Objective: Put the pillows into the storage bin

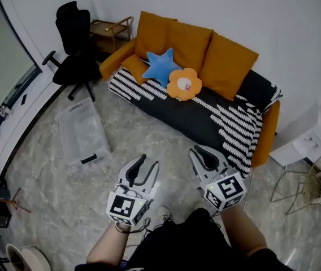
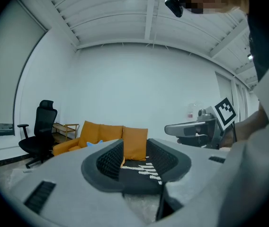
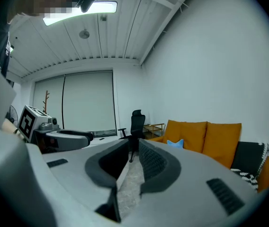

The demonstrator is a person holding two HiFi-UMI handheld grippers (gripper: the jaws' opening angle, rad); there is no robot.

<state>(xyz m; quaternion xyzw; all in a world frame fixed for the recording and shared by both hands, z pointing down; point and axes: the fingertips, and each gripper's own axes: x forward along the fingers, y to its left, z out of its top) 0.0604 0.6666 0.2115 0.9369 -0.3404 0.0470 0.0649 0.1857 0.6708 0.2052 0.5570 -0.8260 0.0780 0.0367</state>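
A blue star pillow [image 1: 160, 66] and an orange flower pillow [image 1: 184, 84] lie on the dark sofa seat [image 1: 205, 120], in front of orange back cushions [image 1: 191, 44]. The clear storage bin [image 1: 81, 129] stands on the floor left of the sofa. Both grippers are held low, well short of the sofa. My left gripper [image 1: 143, 164] [image 2: 134, 157] is open with nothing between its jaws. My right gripper [image 1: 203, 154] [image 3: 133, 157] shows a narrow gap, also with nothing in it. The star pillow [image 3: 174, 143] shows small in the right gripper view.
A black office chair [image 1: 76, 44] and a small wooden side table [image 1: 111, 30] stand at the sofa's left end. A white cabinet [image 1: 313, 134] and a wire chair [image 1: 310, 188] are at the right. A striped throw [image 1: 237, 129] drapes over the sofa.
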